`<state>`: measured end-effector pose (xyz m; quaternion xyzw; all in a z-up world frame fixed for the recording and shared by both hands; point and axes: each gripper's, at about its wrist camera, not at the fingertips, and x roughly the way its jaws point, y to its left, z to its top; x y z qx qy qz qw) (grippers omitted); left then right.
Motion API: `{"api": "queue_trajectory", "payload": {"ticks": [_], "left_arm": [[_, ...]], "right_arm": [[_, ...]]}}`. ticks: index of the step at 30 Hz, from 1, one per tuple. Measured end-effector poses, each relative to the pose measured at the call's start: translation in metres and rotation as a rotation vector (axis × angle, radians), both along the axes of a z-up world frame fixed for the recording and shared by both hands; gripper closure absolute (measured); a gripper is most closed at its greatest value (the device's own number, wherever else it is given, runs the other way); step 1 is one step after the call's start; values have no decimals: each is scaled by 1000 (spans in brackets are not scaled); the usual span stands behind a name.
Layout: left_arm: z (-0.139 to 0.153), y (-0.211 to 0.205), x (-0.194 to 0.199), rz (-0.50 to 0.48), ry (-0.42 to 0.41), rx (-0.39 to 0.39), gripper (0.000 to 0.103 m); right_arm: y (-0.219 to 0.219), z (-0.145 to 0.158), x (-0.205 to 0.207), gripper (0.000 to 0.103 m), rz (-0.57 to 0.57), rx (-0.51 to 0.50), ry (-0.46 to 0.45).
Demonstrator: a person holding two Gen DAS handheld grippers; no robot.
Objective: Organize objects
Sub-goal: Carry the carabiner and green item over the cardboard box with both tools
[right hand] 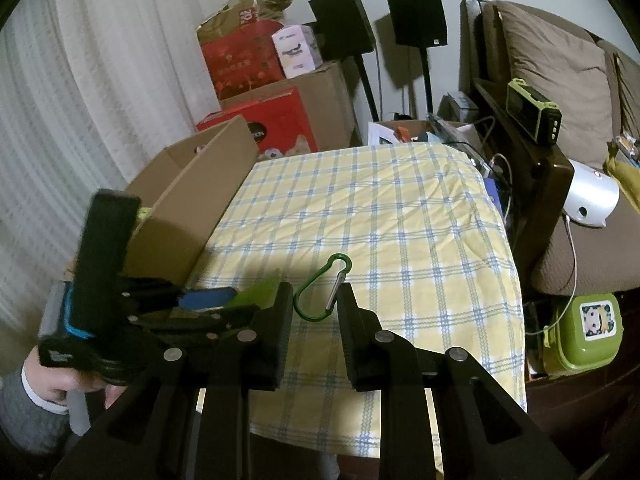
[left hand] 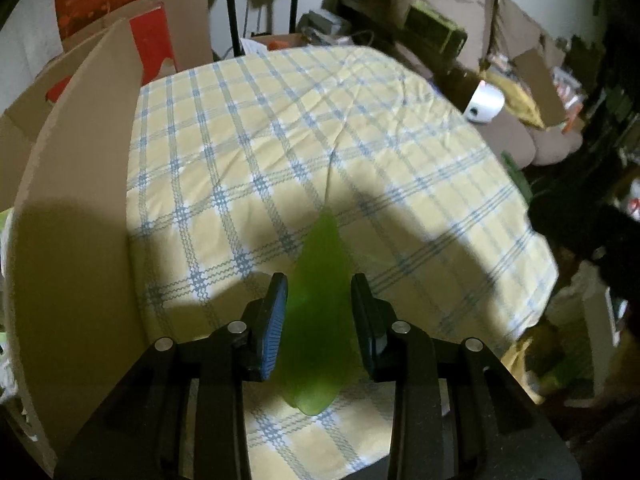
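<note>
Between the pads of the left tool [left hand: 319, 312], low over the near edge of the desk [left hand: 280, 128], sits a translucent green tapered piece [left hand: 316, 320], leaf- or wedge-shaped, its narrow tip pointing away and its broad rounded end toward the camera. The tool's jaws are narrowed around its mid-body, and the blue ribbed pad [left hand: 274, 320] appears to press its flank, so the piece is judged to be held. It looks light, thin and somewhat flexible, with a smooth, probably slippery surface; the wide middle offers the surest hold, the tip the poorest. The right tool [right hand: 314, 300] is nearly closed with nothing between its fingers; beyond it a green carabiner [right hand: 322, 286] lies flat on the checked cloth [right hand: 380, 200], stiff, light and metallic, best taken across its straight silver gate or one long side. An open cardboard box [right hand: 188, 200] stands touching the desk's left edge, the likely destination.
</note>
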<state>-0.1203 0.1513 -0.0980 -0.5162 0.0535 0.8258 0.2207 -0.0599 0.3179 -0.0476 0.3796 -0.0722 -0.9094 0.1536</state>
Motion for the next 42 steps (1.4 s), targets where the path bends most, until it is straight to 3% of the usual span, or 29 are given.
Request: {"api": "queue_trajectory", "payload": {"ticks": [8,18,33,42], "left_arm": [[47,-14,5,34,65,83,73],[89,-39,15,115,186,111,73],[113,-113,12,239,226,133,73],[118,-163,7,320,231,119,73]], "right_arm": [[-10,12,1,81,8,20,31],[-40,37,0,81,37,71,94],[-111,73,-19,81,131,65,148],[-166,75,-30,81,218,66,147]]}}
